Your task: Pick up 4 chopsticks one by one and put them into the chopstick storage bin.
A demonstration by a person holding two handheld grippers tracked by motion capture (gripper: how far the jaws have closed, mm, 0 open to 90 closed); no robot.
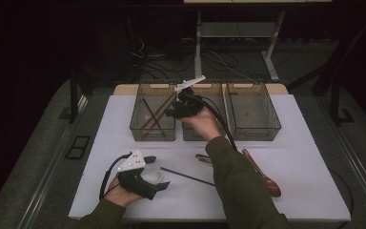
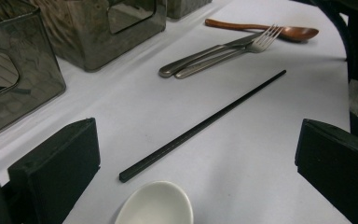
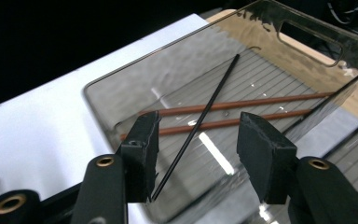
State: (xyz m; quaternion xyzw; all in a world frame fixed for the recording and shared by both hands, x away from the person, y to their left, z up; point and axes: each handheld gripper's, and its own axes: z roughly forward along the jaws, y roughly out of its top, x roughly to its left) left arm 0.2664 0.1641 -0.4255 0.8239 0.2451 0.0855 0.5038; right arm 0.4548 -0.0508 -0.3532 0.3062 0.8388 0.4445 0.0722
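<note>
Nearest, the left gripper (image 1: 153, 172) is held wide open and empty over a white spoon (image 2: 156, 204) on the tabletop (image 1: 295, 143) beside a black chopstick (image 2: 200, 127), while farther off the right gripper (image 3: 196, 149), jaws parted, is poised over the left basket (image 1: 138, 125), where another black chopstick (image 3: 200, 121) is seen between them, contact unclear.

Three bins (image 1: 153, 134) in row behind; chopstick (image 1: 187, 176), fork (image 2: 223, 49), spoon (image 1: 263, 174) on table (image 1: 310, 157) before them.
</note>
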